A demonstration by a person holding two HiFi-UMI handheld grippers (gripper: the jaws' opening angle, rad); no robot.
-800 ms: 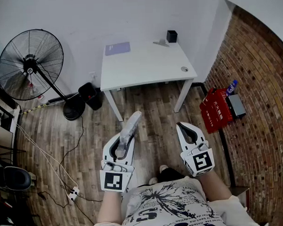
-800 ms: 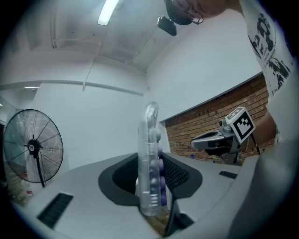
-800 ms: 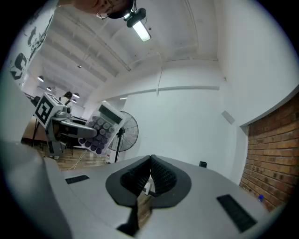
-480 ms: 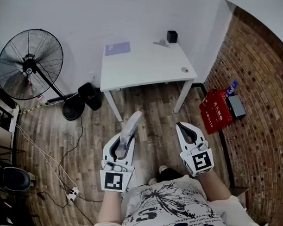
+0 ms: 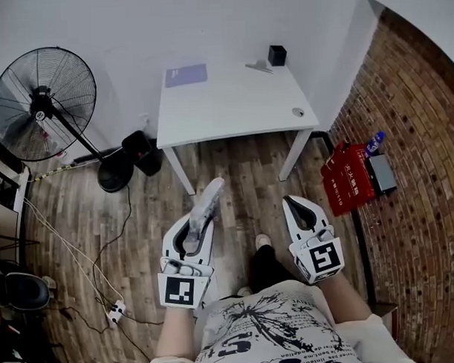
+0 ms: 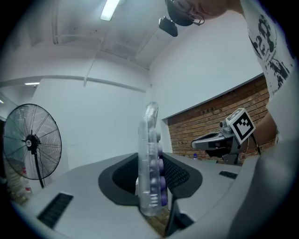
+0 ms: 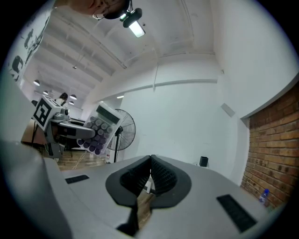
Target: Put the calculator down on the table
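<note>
My left gripper [image 5: 190, 232] is shut on the calculator [image 5: 207, 204], a clear case with purple keys. The calculator sticks out forward past the jaws, over the wooden floor. The left gripper view shows the calculator [image 6: 150, 158] edge-on and upright, its lower end clamped between the dark pads. My right gripper [image 5: 293, 204] is level beside the left one, shut and empty, and its tips [image 7: 150, 161] meet. In the right gripper view the calculator [image 7: 99, 128] shows its keys at the left. The white table [image 5: 232, 102] stands ahead against the wall, apart from both grippers.
A purple sheet [image 5: 186, 75], a black cube [image 5: 277, 55], a grey item [image 5: 259, 66] and a small round object [image 5: 297, 112] lie on the table. A standing fan [image 5: 42, 101] and black bin [image 5: 140, 152] are at the left, with cables on the floor. A red bag [image 5: 346, 176] lies by the brick wall.
The person's dark-trousered leg and foot have come forward below the grippers, and the view has shifted slightly. Both grippers look the same, and the calculator stays gripped.
</note>
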